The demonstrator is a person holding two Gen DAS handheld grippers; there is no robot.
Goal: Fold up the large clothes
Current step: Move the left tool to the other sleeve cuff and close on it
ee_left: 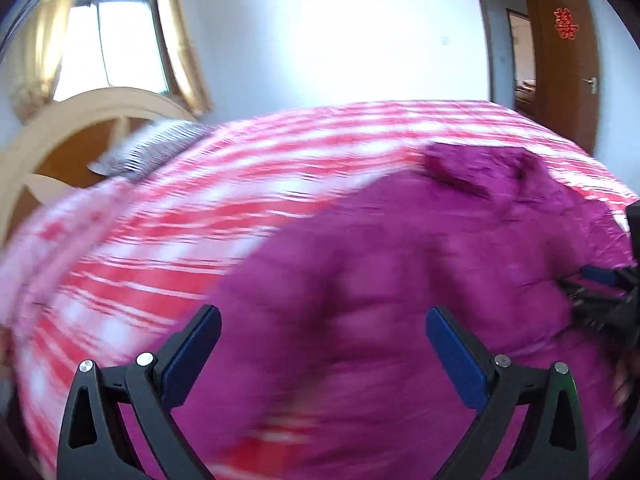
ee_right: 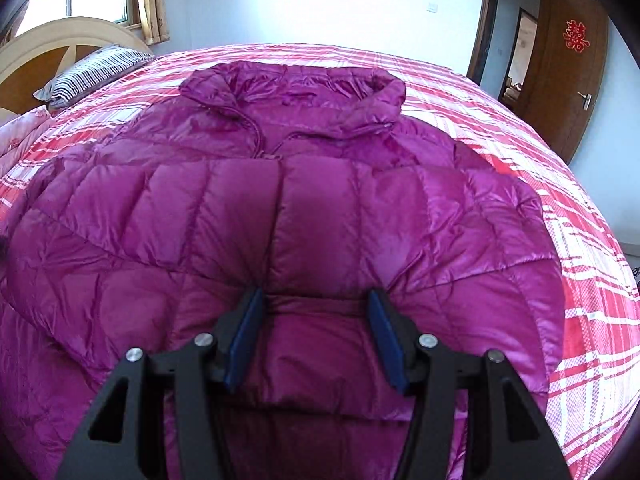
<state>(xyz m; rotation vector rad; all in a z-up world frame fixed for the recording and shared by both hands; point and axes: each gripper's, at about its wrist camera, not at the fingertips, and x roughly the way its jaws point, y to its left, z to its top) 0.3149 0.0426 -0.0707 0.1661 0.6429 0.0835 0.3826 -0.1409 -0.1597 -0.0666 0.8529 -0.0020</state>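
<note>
Nearest in the right wrist view, the right gripper (ee_right: pixel 316 332) hangs low over the jacket (ee_right: pixel 280 220), its jaws parted with a puffy fold of the purple fabric lying between the blue pads (ee_right: pixel 244 340). The pads do not appear to press on the fabric, so nothing is held. A likely trouble here is that the slick, padded cloth slides or springs back once let go, undoing the fold that lies across the chest. A gripper closing again could also catch only the top layer and drag it askew.

In the left wrist view, the left gripper (ee_left: pixel 322 354) is wide open and empty, above the jacket's near edge; this picture is smeared by motion, so detail is poor. The other gripper shows at the far right edge of that view, against the jacket. If the left one sweeps low, it may snag and rumple the fabric.

The jacket lies spread on the bed (ee_right: pixel 580 280), on a red and white checked cover, front up. A folded part crosses its middle, just ahead of the right gripper. Farther off, the collar (ee_right: pixel 292 84) points toward the far wall. A striped pillow (ee_right: pixel 92 70) rests by the headboard (ee_right: pixel 52 44) at far left, well apart from the jacket. A brown door (ee_right: pixel 568 68) stands open at far right.
</note>
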